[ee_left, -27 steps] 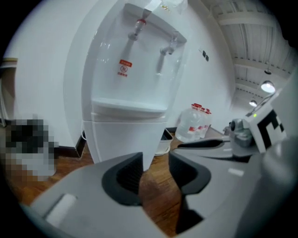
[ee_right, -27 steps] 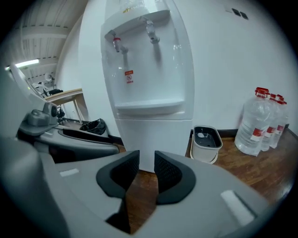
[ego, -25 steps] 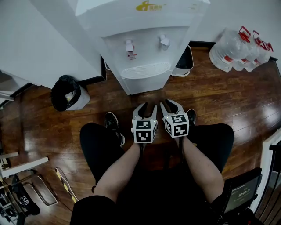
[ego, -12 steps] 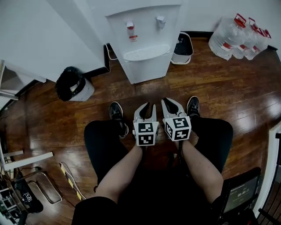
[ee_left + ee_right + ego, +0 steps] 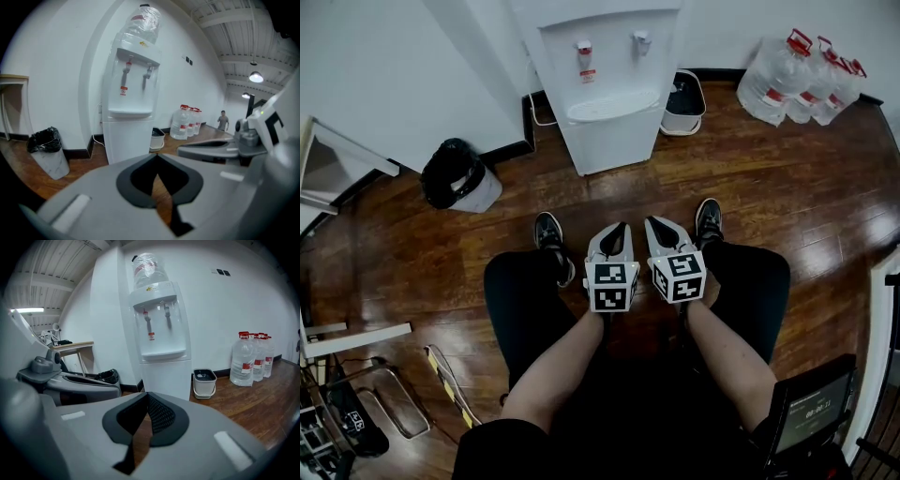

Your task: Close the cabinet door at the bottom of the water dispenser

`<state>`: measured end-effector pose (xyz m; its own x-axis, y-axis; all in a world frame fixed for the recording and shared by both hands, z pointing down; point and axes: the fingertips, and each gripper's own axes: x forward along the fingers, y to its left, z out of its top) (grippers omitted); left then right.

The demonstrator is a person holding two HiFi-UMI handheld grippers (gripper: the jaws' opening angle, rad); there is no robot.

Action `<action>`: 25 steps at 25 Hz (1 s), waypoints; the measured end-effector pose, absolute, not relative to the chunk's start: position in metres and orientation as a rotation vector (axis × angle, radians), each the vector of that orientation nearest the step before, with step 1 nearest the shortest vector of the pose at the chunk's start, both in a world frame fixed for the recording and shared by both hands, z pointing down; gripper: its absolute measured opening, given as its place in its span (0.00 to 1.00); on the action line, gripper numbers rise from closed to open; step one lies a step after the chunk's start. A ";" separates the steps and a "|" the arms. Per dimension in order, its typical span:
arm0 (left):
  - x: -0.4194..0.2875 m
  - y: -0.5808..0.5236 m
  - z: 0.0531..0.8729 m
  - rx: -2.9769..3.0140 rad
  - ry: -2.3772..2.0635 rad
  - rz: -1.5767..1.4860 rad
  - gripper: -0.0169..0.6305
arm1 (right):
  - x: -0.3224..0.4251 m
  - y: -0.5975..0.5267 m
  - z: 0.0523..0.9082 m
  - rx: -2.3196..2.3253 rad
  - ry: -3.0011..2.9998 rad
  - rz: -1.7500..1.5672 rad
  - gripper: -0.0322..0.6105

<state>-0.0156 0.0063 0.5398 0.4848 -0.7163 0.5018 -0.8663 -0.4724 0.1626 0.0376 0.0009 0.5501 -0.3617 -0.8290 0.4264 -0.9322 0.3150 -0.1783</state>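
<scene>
The left gripper (image 5: 616,231) and right gripper (image 5: 660,227) sit side by side above the person's knees, jaws clenched on nothing; the water dispenser (image 5: 609,84) stands well ahead against the wall, its bottom cabinet door (image 5: 619,142) looking flush; a bin (image 5: 455,175) stands left of it.

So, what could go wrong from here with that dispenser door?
The door looks flush with the dispenser, but whether it latched can't be seen; it might swing open. The left gripper and right gripper, both shut and empty, sit side by side and could knock together.
</scene>
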 end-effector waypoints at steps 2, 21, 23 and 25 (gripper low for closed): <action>-0.015 0.011 0.542 2.349 -1.315 0.528 0.06 | 0.035 0.005 0.551 1.590 -2.332 0.585 0.06; -0.015 0.013 0.554 2.363 -1.297 0.587 0.06 | 0.035 0.005 0.556 1.562 -2.331 0.588 0.06; -0.014 0.009 0.558 2.360 -1.295 0.594 0.06 | 0.036 0.000 0.560 1.560 -2.328 0.597 0.06; -0.012 0.003 0.562 2.355 -1.298 0.601 0.06 | 0.039 -0.005 0.565 1.556 -2.326 0.605 0.06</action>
<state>-0.0119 0.0035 0.5619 0.4811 -0.6934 0.5365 -0.8576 -0.4991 0.1239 0.0392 -0.0054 0.5649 -0.3826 -0.8077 0.4486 -0.9239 0.3334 -0.1877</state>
